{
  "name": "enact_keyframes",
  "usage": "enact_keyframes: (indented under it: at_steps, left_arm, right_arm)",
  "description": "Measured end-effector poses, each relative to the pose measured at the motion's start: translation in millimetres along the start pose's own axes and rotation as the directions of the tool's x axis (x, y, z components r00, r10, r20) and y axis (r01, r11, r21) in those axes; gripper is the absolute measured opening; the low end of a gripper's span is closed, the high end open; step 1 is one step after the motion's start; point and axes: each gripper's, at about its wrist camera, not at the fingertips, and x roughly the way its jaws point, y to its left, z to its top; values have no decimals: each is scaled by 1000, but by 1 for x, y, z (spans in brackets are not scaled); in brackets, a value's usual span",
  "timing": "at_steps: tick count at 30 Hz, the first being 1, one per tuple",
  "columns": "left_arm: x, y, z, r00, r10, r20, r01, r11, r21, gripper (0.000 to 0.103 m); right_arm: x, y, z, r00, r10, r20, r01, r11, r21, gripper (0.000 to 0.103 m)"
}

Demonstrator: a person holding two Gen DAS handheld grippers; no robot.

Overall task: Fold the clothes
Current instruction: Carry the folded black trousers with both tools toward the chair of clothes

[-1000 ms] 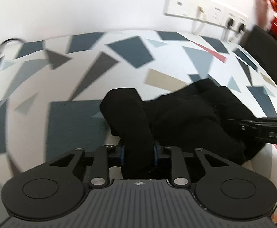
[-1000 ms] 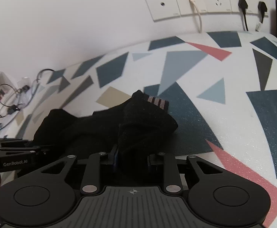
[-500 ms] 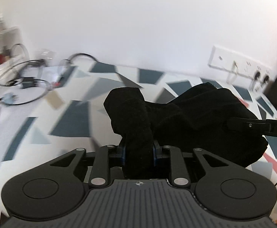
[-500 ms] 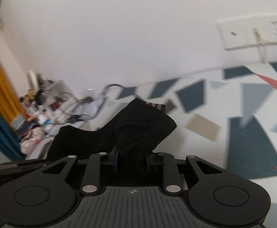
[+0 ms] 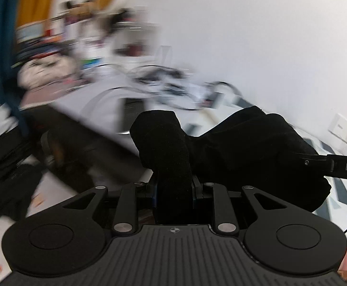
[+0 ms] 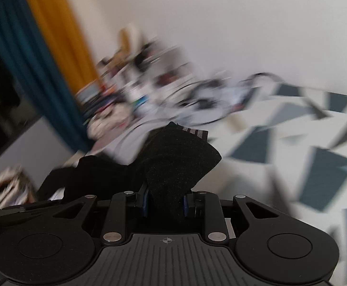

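My left claw point(image 5: 174, 188) is matte black: a ribbed plate with a small crosshair mark at its front edge, two round discs to either side, and four link arms pinned with silver screws. Blue pads point(image 5: 155, 191) line the inner faces of its fingers. My right claw point(image 6: 165, 201) is built the same, crosshair and blue pads point(image 6: 145, 202) included. Seen side-on from the left wrist, its black finger carries the white letters "DAS" and a small screw.
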Motion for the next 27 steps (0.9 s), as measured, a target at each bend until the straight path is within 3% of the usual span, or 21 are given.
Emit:
enact_keyframes:
  at_steps: [5, 8, 10, 14, 18, 21, 24, 27]
  left_arm:
    - [-59, 100, -16, 988, 152, 22, -147, 978, -149, 24]
    - [-97, 153, -29, 962, 269, 36, -253, 937, -241, 24]
    - [-122, 181, -39, 935, 352, 32, -326, 894, -308, 24]
    - [-168, 227, -65, 864, 503, 4, -449, 774, -446, 24]
    - [-202, 259, -87, 781, 623, -52, -539, 628, -562, 24]
    - [-217, 280, -96, 721, 686, -97, -582, 525, -621, 24]
    - [-225, 298, -97, 673, 727, -136, -604, 434, -668, 24]
    - [-227, 315, -90, 635, 756, -157, -609, 365, -705, 24]
  right_arm:
    - [53, 110, -13, 985, 122, -123, -137, 983, -119, 23]
    - [85, 178, -25, 959, 203, -200, -241, 952, -191, 23]
    - [106, 219, -34, 931, 256, -260, -317, 921, -228, 23]
    - [136, 297, -56, 848, 356, -391, -481, 827, -290, 23]
    - [159, 368, -79, 750, 425, -507, -623, 711, -325, 23]
    - [174, 414, -93, 677, 456, -578, -704, 628, -331, 23]
    - [189, 451, -101, 611, 474, -633, -766, 554, -325, 23]
    - [208, 480, -98, 557, 487, -673, -808, 504, -305, 23]
